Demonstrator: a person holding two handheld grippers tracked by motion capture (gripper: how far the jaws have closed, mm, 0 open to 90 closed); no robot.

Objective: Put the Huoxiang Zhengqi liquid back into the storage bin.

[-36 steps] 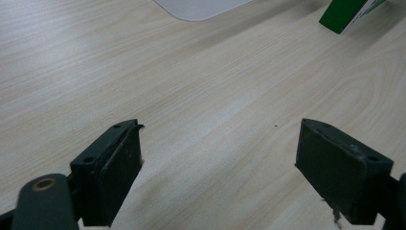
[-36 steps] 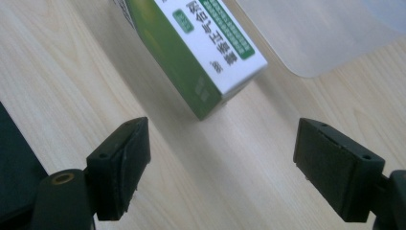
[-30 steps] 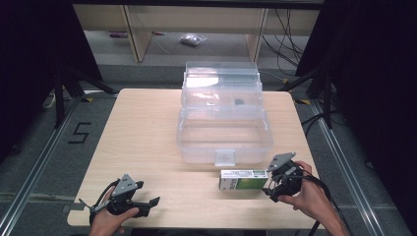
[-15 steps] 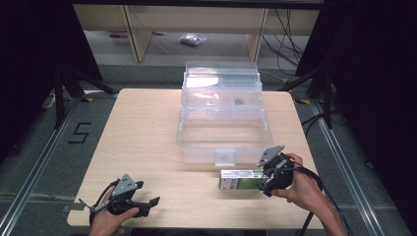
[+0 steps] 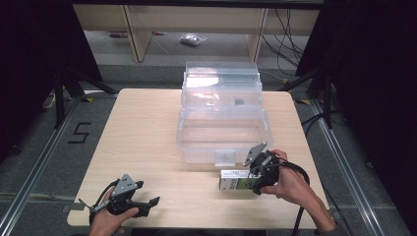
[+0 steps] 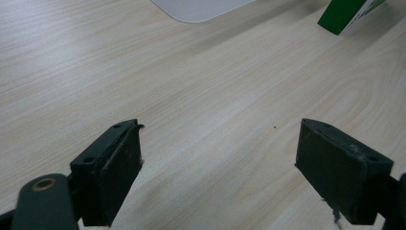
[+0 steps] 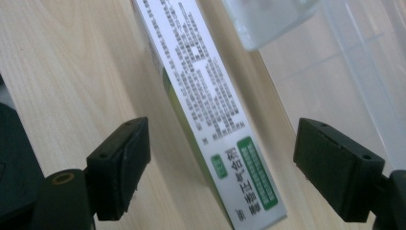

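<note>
A white and green carton (image 5: 235, 180) lies on the wooden table (image 5: 147, 132) just in front of a clear plastic box (image 5: 223, 128). My right gripper (image 5: 256, 178) hovers at the carton's right end, open, its jaws spread to either side of the carton (image 7: 210, 110) without touching it. My left gripper (image 5: 147, 204) rests low near the table's front left edge, open, with bare wood between its jaws (image 6: 215, 143). The carton's green corner (image 6: 347, 12) shows far off in the left gripper view.
The clear box has its lid (image 5: 221, 81) standing up at the back and a latch tab (image 5: 225, 157) on its front wall. A small dark item (image 5: 239, 102) lies inside. Shelving (image 5: 196, 29) stands beyond the table.
My right gripper has moved left and slightly forward, over the carton's right end. The left gripper has stayed still.
</note>
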